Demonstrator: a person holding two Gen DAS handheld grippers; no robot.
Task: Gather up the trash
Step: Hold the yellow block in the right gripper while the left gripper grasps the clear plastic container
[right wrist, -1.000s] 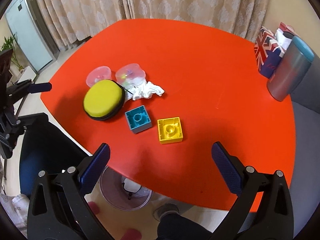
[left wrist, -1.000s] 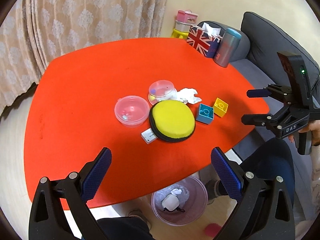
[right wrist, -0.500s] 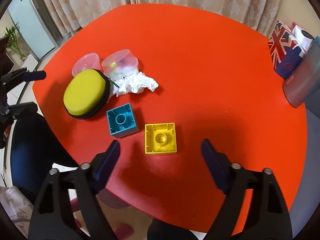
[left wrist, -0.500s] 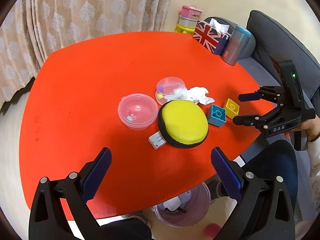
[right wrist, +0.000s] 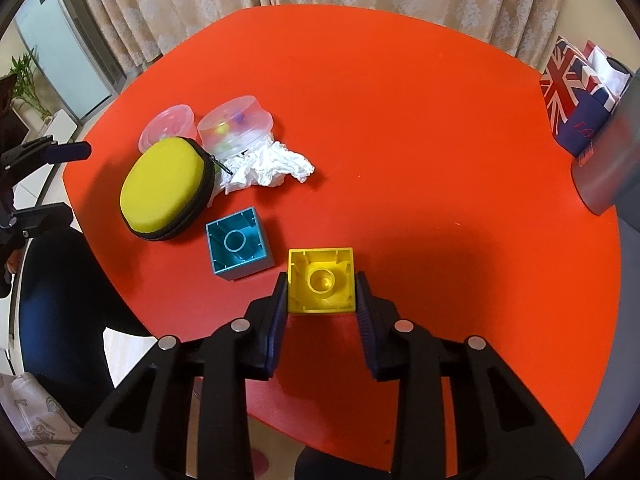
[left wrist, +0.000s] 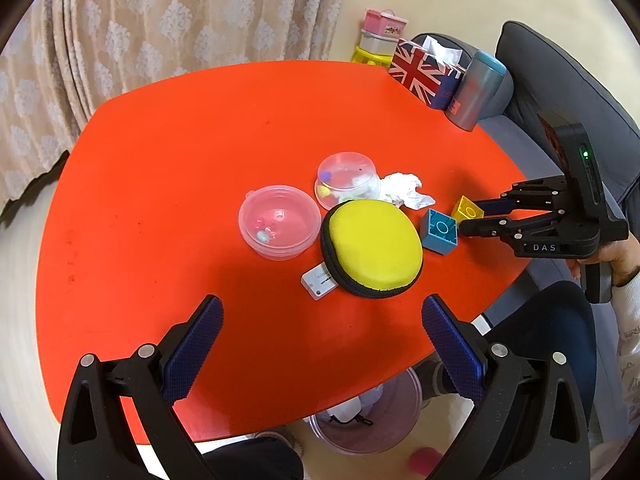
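A crumpled white tissue (right wrist: 268,164) lies on the red table (right wrist: 400,120) beside the clear containers; it also shows in the left wrist view (left wrist: 406,190). My right gripper (right wrist: 322,292) has closed around a yellow brick (right wrist: 322,280) on the table, its pads against both sides. In the left wrist view the right gripper (left wrist: 470,216) sits at the yellow brick (left wrist: 467,210). My left gripper (left wrist: 320,336) is open and empty above the table's near edge. A clear bin (left wrist: 368,416) with trash in it stands on the floor below.
A blue brick (right wrist: 238,242), a yellow zip case (right wrist: 168,188), two clear lidded containers (left wrist: 280,226) (left wrist: 348,180) and a small white tag (left wrist: 318,282) lie mid-table. A Union Jack tissue box (left wrist: 424,70) and a grey tumbler (left wrist: 476,96) stand at the far edge. A grey sofa (left wrist: 560,92) lies beyond.
My right gripper has moved forward and down to the yellow brick and its jaws have narrowed onto it. My left gripper has moved forward over the table.
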